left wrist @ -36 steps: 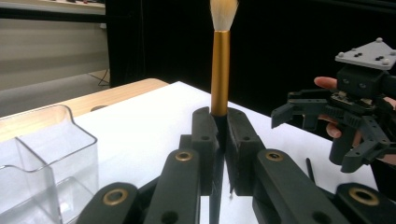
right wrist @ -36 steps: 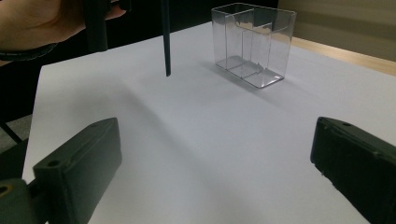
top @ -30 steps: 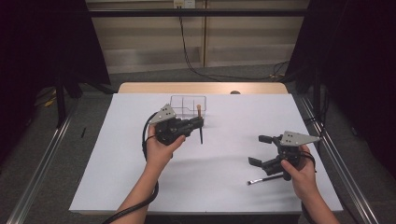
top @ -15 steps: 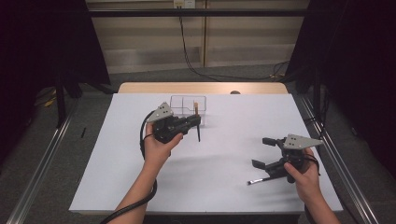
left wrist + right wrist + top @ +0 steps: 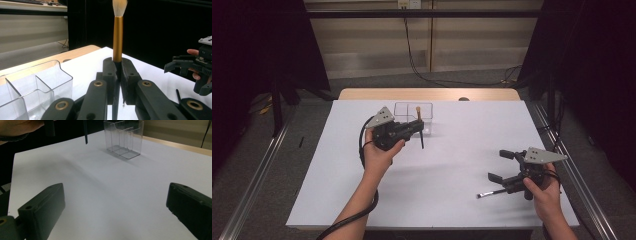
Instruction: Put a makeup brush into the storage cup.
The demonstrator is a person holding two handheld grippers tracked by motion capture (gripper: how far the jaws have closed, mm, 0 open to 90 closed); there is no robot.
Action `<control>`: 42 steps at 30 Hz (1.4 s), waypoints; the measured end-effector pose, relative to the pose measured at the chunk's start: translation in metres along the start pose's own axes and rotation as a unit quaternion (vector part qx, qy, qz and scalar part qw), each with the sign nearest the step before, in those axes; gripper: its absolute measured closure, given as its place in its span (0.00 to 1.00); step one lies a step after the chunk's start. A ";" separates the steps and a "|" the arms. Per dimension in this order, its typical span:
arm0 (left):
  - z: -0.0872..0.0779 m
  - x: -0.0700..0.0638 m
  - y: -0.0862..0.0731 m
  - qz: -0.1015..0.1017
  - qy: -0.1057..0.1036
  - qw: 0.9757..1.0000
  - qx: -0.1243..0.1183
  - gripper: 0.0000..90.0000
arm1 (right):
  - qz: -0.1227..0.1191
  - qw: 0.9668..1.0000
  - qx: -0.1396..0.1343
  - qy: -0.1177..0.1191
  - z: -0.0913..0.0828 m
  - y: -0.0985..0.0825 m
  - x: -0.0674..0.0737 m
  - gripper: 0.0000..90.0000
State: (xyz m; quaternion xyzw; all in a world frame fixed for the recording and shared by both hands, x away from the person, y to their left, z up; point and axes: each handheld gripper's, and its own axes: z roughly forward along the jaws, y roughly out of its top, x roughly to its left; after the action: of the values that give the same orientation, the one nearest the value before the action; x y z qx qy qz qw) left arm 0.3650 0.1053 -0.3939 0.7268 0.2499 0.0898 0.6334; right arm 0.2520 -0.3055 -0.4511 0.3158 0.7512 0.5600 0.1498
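Here, left claw (image 5: 117, 72) level, clamping upright brush (image 5: 117, 37); right claw (image 5: 115, 202) wide.

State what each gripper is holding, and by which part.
The left gripper is shut on a makeup brush, clamping its dark handle just below the gold ferrule, bristles up. The right gripper is open and holds nothing.

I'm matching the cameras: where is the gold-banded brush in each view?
High view: gold-banded, black-handled brush upright in the left tool, beside the clear plastic divided box.
Left gripper view: centre, rising from the shut jaws.
Right gripper view: black handle tip, top.
Shared landmark: that box.
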 end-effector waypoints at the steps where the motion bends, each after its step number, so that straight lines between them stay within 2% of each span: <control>1: 0.000 0.001 0.000 -0.001 -0.001 1.000 -0.001 0.93 | 0.000 1.000 -0.003 0.001 0.000 0.000 0.000 0.02; 14: 0.002 0.010 0.006 0.000 0.014 1.000 -0.005 0.93 | 0.010 1.000 -0.013 0.000 -0.002 -0.005 -0.001 0.02; 30: 0.005 0.024 0.017 0.007 0.036 0.999 -0.002 0.93 | 0.004 1.000 -0.015 0.003 -0.004 -0.005 -0.003 0.02; 42: 0.012 0.043 0.027 0.009 0.062 0.998 -0.004 0.93 | 0.006 1.000 -0.017 0.002 -0.006 -0.006 -0.004 0.02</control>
State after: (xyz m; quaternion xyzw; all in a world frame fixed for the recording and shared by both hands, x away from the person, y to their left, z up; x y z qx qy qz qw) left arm 0.4141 0.1137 -0.3782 0.7194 0.2820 0.1412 0.6189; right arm 0.2497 -0.3138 -0.4554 0.3164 0.7401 0.5742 0.1498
